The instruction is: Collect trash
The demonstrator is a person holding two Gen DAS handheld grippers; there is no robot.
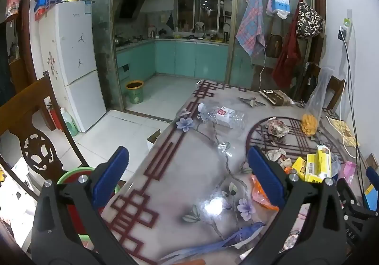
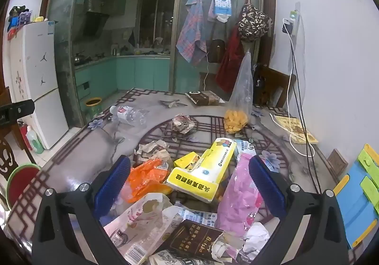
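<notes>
Step in hand: I am judging this as the very start of collecting; nothing is lifted yet, and both claws are hanging over the surface (image 1: 189, 170) while I am choosing a first piece.
Trash, main heap: it is lying near and to the right, under my right claw (image 2: 189, 182): a yellow tissue pack (image 2: 203, 170), an orange plastic wrapper (image 2: 144, 177), a pink bag (image 2: 239, 196), a dark brown carton (image 2: 196, 239) and crumpled paper (image 2: 154, 149).
Trash, farther out: an empty clear bottle (image 1: 222, 115) is lying on its side at the far left of the surface, a crumpled paper ball (image 1: 276, 126) past the middle, and a clear bag with yellow snacks (image 1: 312, 108) is standing far right.
Bin: a green wastebasket (image 1: 135, 92) is standing on the floor beyond the far left corner, well apart from the heap.
Right claw: spread wide, pinching nothing, tilting down over the heap.
Left claw (image 1: 187, 175): also spread wide and empty, tilting down over a bare stretch left of the heap.
Next move, as I am reading it: lowering the right claw onto the yellow tissue pack, the bulkiest piece on top, and closing across its narrow side.
Risk: the thin wrappers are likely slipping or dragging along.
</notes>
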